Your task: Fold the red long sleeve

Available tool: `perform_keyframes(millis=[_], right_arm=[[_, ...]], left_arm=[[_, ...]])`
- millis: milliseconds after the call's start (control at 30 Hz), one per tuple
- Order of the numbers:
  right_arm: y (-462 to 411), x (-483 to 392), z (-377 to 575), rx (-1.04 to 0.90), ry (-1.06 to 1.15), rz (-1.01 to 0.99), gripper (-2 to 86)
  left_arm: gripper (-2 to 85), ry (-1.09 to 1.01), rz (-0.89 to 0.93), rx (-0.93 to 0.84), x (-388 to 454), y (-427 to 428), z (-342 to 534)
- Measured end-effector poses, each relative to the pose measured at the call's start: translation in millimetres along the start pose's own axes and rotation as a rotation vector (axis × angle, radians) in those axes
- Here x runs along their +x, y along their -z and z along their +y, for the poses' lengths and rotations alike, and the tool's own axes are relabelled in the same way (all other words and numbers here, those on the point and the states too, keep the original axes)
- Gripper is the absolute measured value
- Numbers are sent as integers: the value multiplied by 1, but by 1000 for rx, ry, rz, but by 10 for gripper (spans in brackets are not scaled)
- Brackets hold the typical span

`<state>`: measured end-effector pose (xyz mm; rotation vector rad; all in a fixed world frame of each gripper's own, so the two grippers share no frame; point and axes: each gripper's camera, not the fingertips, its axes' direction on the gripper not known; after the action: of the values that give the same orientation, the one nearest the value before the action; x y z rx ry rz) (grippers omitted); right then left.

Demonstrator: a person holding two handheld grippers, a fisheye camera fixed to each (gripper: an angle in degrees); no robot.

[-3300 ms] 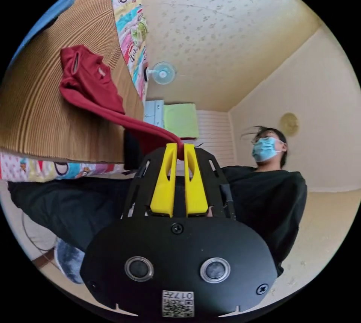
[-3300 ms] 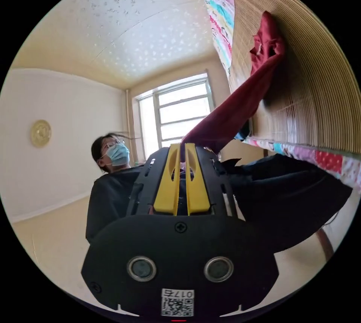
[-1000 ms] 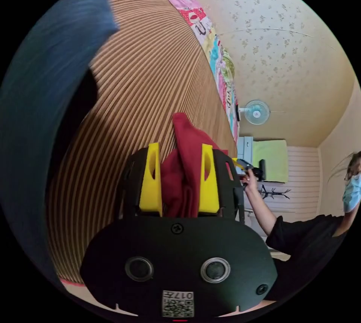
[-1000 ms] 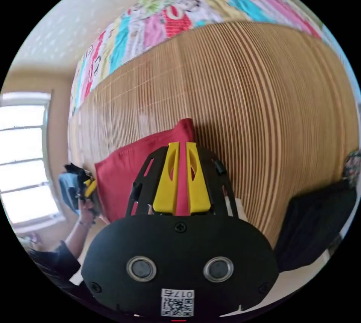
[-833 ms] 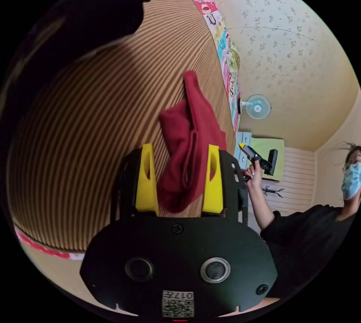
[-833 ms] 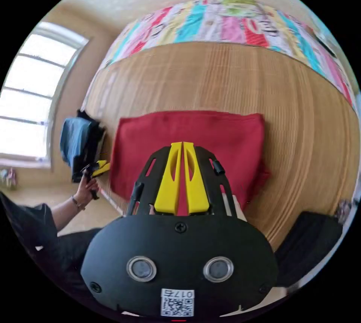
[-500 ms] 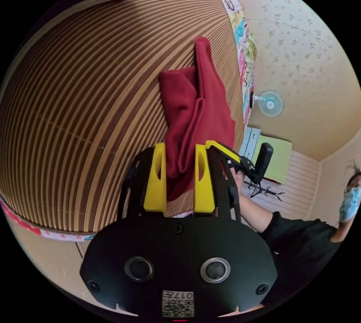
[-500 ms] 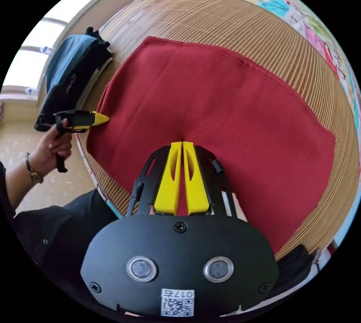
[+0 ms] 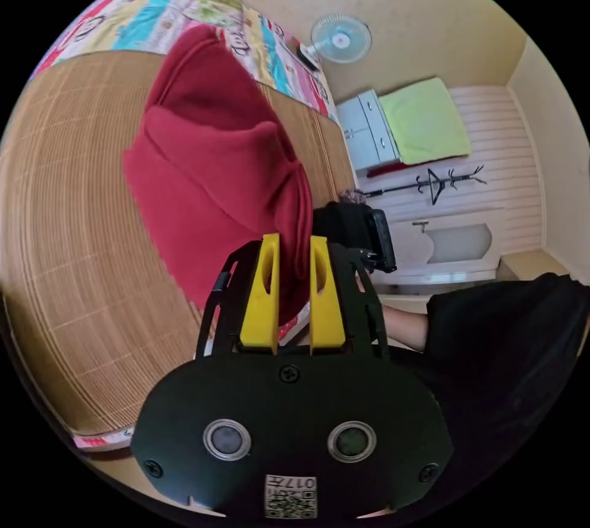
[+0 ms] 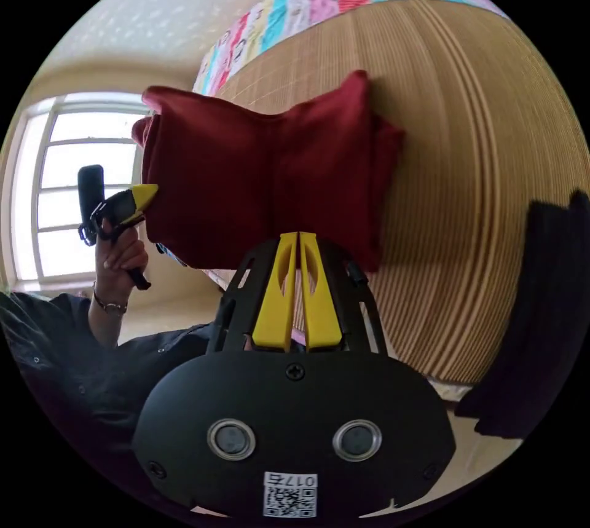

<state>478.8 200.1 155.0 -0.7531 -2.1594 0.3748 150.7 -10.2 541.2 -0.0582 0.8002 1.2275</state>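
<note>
The red long sleeve [image 9: 215,171] is a folded bundle, its near edge raised off the bamboo mat [image 9: 74,233] while its far edge rests on the mat. My left gripper [image 9: 294,242] is shut on one near corner, with red cloth pinched between the yellow jaws. In the right gripper view the red long sleeve [image 10: 264,165] hangs spread between both grippers. My right gripper [image 10: 298,238] is shut on its lower edge. A hand holds the left gripper [image 10: 146,191] at the other corner, by the window.
A colourful patterned sheet [image 9: 135,11] lies beyond the mat [image 10: 491,184]. A dark garment [image 10: 541,319] sits on the mat's right side. A fan [image 9: 340,39], a cabinet [image 9: 365,137] and a window [image 10: 74,141] stand around. The person's dark clothes [image 9: 510,343] are close behind.
The left jaws, wide apart a second ago, have closed on the red cloth. Both grippers have raised the garment's near edge from flat on the mat. Both cameras have swung.
</note>
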Motion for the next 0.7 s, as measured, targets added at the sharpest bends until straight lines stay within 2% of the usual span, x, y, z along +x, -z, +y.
perform_keyframes(millis=[67, 100, 167, 267, 333, 400, 467, 533, 600, 633, 700], right_arm=[[21, 35, 19, 3, -84, 11, 6], [32, 55, 30, -1, -131, 19, 7], [44, 80, 44, -14, -180, 12, 8], [55, 107, 60, -52, -230, -32, 13], [55, 119, 66, -78, -231, -156, 20], [52, 124, 65, -86, -217, -289, 32], [47, 127, 62, -92, -213, -417, 53], [36, 130, 54, -108, -233, -554, 103], [26, 133, 46, -119, -250, -646, 174], [20, 134, 41, -127, -255, -702, 238], [10, 137, 33, -153, -269, -780, 294]], left_arm=[[49, -11, 100, -22, 14, -43, -10], [23, -49, 258, -31, 21, -65, -14], [47, -44, 402, -28, 22, -84, -14], [100, 54, 269, 76, -1, -73, 5], [127, 130, 121, 162, -25, -50, 22], [158, 281, -110, 256, -67, -21, 50], [171, 362, -168, 254, -105, -13, 64], [185, 445, -114, 182, -147, -23, 73], [196, 557, 62, 69, -192, -54, 85], [199, 583, 94, 51, -199, -61, 88], [185, 621, 261, 7, -214, -89, 99]])
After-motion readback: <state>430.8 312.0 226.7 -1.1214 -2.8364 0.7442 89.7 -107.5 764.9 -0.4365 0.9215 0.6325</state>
